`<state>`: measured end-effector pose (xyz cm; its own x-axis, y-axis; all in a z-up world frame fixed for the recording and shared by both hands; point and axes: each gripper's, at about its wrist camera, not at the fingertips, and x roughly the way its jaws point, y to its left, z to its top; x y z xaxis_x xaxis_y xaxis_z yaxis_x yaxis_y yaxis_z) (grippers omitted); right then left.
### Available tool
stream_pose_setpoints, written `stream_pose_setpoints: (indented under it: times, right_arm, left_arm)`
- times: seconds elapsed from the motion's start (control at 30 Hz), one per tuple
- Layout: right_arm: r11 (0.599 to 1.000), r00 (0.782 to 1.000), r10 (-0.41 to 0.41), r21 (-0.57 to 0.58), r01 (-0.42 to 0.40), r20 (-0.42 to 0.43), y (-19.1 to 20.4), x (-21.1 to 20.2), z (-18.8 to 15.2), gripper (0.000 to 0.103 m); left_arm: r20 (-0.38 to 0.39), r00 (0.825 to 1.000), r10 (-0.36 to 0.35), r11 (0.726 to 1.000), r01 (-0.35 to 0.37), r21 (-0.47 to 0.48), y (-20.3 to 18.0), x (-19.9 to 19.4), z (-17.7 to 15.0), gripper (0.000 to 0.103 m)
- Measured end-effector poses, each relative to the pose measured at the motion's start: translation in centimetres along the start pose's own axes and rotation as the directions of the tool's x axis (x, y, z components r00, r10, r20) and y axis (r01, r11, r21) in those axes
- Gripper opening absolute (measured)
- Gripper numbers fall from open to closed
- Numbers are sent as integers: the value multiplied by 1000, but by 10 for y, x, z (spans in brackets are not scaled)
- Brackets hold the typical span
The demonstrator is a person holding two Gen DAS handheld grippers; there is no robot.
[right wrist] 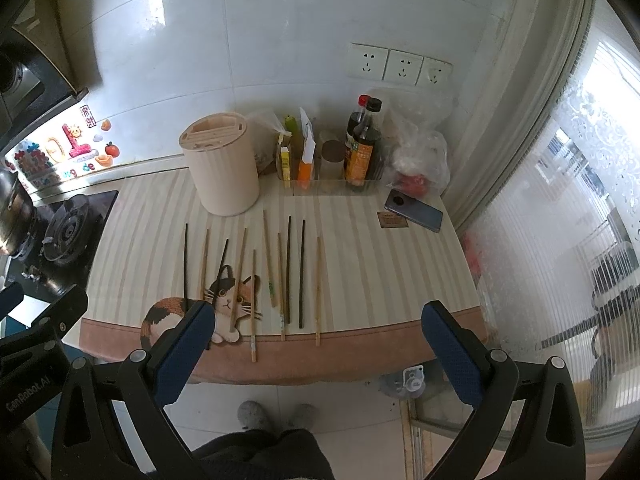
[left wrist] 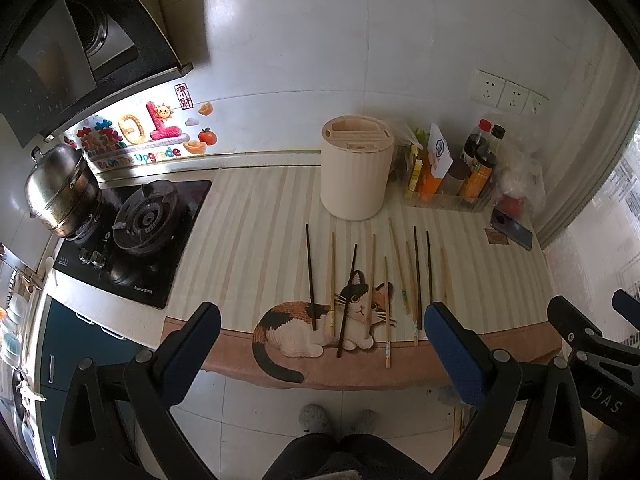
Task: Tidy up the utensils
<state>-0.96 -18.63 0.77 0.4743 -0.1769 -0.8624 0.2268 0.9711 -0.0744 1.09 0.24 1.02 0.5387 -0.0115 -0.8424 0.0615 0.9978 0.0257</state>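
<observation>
1. The left tool [left wrist: 322,322] hangs in front of the surface edge with its blue-padded fingers [left wrist: 452,350] wide apart and nothing between them.
2. The right tool [right wrist: 318,322] is just as wide open and also holds nothing; its fingers [right wrist: 450,346] frame the near edge of the surface [right wrist: 360,260].
3. The chopsticks [left wrist: 374,280] lie loose in a rough row on the striped mat, pointing away from the person, none touching either tool.
4. Four are dark: one at the left end of the row [left wrist: 310,276], one slanted across the cat picture [left wrist: 347,300], and two side by side toward the right [left wrist: 417,276].
5. The others are pale wood or bamboo; the one furthest right [right wrist: 318,290] lies just beside the dark pair.
6. The nearest tips of several reach onto the pink border of the mat [right wrist: 280,360].
7. The holder [left wrist: 356,172], a cream cylinder with slots in its top, stands upright behind the row, near the wall.
8. To its right stand bottles [right wrist: 362,148] and packets in a clear tray.
9. A phone [right wrist: 414,210] lies flat at the right end of the surface.
10. A stove [left wrist: 140,236] with a steel pot [left wrist: 60,192] is at the left.
</observation>
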Motion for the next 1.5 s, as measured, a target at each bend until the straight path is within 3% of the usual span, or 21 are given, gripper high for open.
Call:
stream_pose_setpoints:
  times: [1.5]
  right_arm:
    - [1000, 1000, -3, 1, 3, 8, 3, -2, 3, 103]
  left_arm:
    - [4, 1000, -5, 1000, 5, -3, 1, 0, 1, 103]
